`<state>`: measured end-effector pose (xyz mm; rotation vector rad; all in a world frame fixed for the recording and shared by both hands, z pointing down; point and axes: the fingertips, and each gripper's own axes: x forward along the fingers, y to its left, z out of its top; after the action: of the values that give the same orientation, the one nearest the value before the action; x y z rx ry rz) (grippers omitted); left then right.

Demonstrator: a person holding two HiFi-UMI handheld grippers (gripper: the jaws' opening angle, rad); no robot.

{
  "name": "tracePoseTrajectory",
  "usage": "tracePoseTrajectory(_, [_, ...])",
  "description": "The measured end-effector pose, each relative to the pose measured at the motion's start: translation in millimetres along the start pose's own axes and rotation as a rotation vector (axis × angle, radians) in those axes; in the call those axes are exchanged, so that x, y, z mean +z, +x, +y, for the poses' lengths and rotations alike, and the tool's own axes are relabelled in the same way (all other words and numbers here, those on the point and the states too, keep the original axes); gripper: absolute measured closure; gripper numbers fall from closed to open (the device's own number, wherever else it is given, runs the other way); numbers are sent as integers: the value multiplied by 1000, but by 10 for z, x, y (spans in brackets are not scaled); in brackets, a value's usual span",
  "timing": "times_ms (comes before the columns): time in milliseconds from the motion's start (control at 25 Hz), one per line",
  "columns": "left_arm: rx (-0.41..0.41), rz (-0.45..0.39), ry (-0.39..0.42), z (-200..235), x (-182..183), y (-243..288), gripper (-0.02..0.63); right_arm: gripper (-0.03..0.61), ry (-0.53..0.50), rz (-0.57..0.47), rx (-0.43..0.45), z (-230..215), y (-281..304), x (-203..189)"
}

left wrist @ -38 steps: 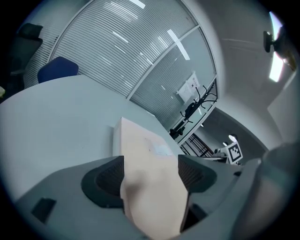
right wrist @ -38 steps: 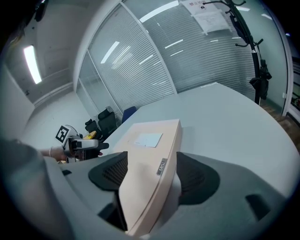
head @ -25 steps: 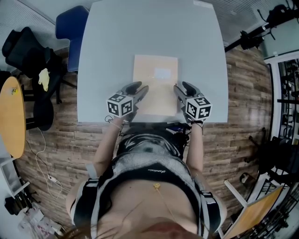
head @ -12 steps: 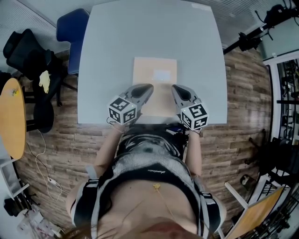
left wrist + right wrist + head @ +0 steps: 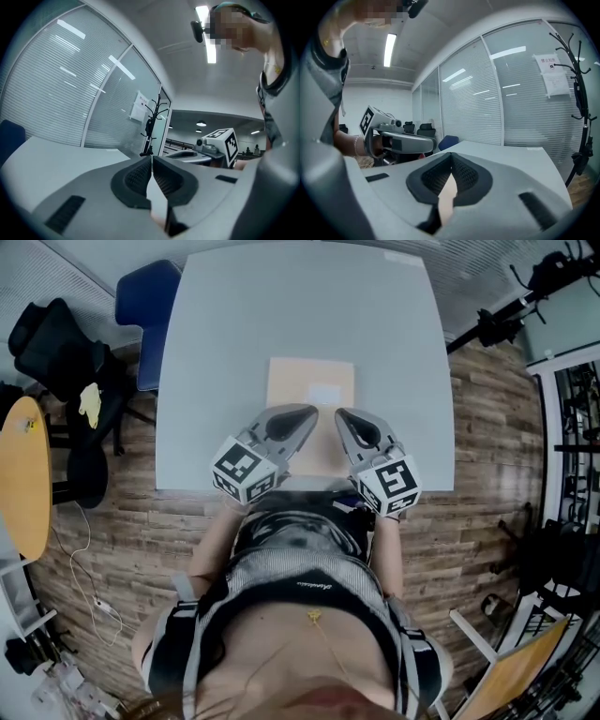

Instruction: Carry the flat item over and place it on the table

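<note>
The flat item (image 5: 310, 379) is a beige rectangle with a small white label, lying flat on the grey table (image 5: 300, 306) near its front edge. Both grippers hover above the item's near end, tips angled toward each other. In the head view, my left gripper (image 5: 309, 414) is over the item's left part and my right gripper (image 5: 339, 415) over its right part. The left gripper view shows the left gripper's (image 5: 152, 160) dark pads pressed together with nothing held. The right gripper's (image 5: 451, 157) pads meet the same way; only a beige sliver shows through the gap behind them.
A blue chair (image 5: 145, 310) stands at the table's far left corner, with a black chair (image 5: 56, 352) beyond it. A round wooden table (image 5: 23, 474) is at the left edge. A black coat stand (image 5: 576, 93) stands by the glass wall.
Both grippers stood open at the item's near corners, then shut and rose off the table, tips swinging inward. The flat item has stayed where it lay.
</note>
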<state>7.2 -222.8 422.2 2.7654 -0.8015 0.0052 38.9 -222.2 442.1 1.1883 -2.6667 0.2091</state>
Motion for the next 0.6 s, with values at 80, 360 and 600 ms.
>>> tracePoseTrajectory(80, [-3, -33, 28, -48, 159, -24, 600, 578, -14, -34, 11, 54, -26, 166])
tracePoseTrajectory(360, [-5, -85, 70, -219, 591, -84, 600, 578, 10, -161, 36, 166, -193, 666])
tracePoseTrajectory(600, [-24, -92, 91, -321, 705, -115, 600, 580, 0, -202, 44, 210, -278, 803])
